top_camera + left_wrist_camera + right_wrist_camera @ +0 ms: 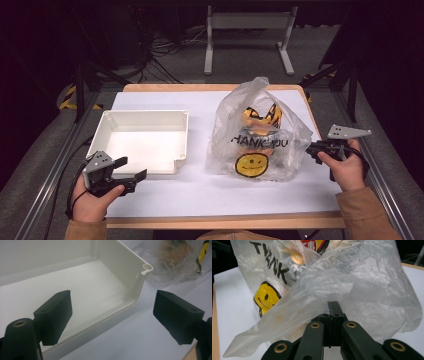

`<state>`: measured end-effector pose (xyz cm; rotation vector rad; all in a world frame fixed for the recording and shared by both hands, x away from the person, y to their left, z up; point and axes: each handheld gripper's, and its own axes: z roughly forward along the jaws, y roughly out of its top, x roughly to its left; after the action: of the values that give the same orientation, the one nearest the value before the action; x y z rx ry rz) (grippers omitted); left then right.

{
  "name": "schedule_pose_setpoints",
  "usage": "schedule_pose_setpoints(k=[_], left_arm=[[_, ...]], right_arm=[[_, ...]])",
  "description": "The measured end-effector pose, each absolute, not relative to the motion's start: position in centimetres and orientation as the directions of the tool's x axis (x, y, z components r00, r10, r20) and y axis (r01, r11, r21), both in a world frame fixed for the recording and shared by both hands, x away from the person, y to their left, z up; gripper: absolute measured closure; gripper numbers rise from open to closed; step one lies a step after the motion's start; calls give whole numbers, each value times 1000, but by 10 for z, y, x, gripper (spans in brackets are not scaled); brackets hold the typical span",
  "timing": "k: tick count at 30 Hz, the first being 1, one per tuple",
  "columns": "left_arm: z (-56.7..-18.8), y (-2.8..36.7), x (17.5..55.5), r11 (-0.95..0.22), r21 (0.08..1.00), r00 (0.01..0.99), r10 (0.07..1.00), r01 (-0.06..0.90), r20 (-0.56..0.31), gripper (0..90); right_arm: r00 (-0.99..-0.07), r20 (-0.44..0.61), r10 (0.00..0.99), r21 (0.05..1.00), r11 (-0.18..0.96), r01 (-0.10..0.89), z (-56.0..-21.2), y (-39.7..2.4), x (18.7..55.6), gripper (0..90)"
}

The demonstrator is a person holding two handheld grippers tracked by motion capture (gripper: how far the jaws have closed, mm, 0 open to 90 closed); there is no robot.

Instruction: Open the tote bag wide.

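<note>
Plastic bag at the right half of the counter, pinched at its edge by the right tool.

The right tool, jaws together on the film, grips the clear plastic bag near the counter's right edge. The printed bag bulges with contents. A white bin stands just beside it toward the left edge, with a strip of bare counter between them. The left tool, jaws apart and holding nothing, rests at the bin's near corner.

I see open table along the near edge, between my hands. Farther off, the tray blocks the left and the bag the right, with a narrow lane between them.
</note>
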<state>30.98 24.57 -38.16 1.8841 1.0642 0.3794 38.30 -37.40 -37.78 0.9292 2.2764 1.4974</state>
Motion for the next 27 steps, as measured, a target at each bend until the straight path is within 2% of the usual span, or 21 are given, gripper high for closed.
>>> schedule_pose_setpoints(k=[12, 19, 27], left_arm=[[-382, 247, 309, -213, 827, 579, 800, 520, -157, 162], [-383, 247, 308, -213, 825, 580, 798, 523, -161, 161], [-384, 249, 309, -211, 824, 574, 803, 525, -161, 160]], right_arm=[[-750, 153, 643, 859, 289, 423, -400, -372, 387, 900], [-746, 163, 646, 853, 288, 436, -407, -372, 384, 855], [-746, 194, 637, 869, 242, 432, -387, -389, 372, 640]])
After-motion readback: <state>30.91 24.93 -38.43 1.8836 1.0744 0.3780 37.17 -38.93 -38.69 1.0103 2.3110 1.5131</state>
